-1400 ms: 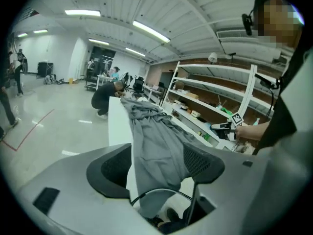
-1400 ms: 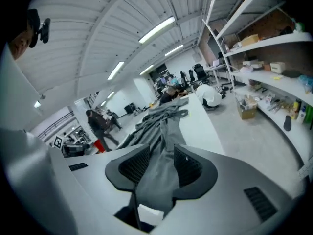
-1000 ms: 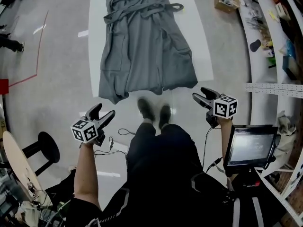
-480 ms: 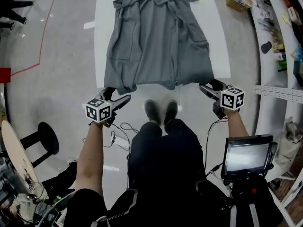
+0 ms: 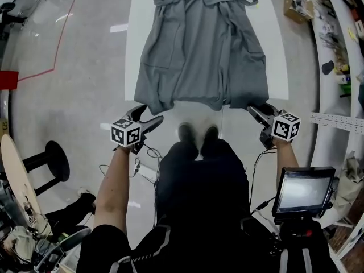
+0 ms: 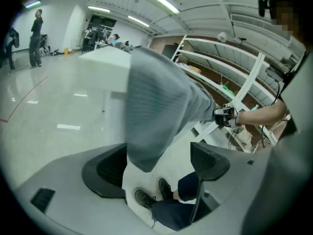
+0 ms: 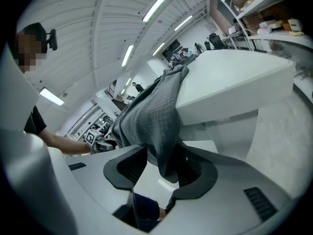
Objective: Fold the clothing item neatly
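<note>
White worktop (image 5: pixel 136 38) ahead. Grey robe (image 5: pixel 205 56) spread flat along it, hem hanging over near edge. Right hand-held gripper (image 5: pixel 257 110): jaws just been closing, grasping right hem corner. Left hand-held gripper (image 5: pixel 149 116): jaws wide apart, left hem corner hanging between them, unpinched.
</note>
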{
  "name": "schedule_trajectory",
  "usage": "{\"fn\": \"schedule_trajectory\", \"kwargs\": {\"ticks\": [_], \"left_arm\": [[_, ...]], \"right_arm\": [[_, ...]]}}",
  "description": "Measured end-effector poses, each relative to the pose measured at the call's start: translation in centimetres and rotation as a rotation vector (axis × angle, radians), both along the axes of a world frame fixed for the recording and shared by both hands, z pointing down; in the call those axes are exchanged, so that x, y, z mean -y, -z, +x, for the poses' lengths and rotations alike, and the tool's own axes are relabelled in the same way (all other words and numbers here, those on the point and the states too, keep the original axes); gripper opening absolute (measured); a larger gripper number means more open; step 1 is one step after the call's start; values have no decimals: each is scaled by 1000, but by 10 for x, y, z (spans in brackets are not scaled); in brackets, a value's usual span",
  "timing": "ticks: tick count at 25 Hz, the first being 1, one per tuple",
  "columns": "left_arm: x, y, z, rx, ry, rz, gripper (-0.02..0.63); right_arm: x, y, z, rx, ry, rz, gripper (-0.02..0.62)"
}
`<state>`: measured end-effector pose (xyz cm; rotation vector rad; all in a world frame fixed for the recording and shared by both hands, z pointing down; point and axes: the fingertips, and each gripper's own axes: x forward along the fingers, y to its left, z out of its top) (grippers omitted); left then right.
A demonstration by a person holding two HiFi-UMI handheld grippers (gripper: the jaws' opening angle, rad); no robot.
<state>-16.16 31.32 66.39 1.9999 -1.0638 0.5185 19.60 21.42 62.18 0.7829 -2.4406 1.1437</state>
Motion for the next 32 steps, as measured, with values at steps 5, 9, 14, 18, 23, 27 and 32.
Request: {"fn": "schedule_trajectory", "kwargs": {"ticks": [5,9,14,18,23,27,32], "left_arm": [[8,-1,-33,49,21,59,403],[12,-4,-29,57,-81,53,403],[12,-3,-21,25,-66,68,344],[23,11,-5,-21,-46,108,18],[-11,94,34,-107,-105,119,15],[11,168,54,-108,-146,155,15],[31,247,56,-91,-165,193,15]], "right_arm": [[-1,-3,0,-3,5,1,175],[2,-1,-5,-1,13,17,175],[-1,7,-15,9,29,10,17],[-6,19,-19,30,60,10,12],[-20,81,-19,95,112,-6,12],[-7,134,-21,87,134,20,12],[15,195,-50,135,173,56,12]]}}
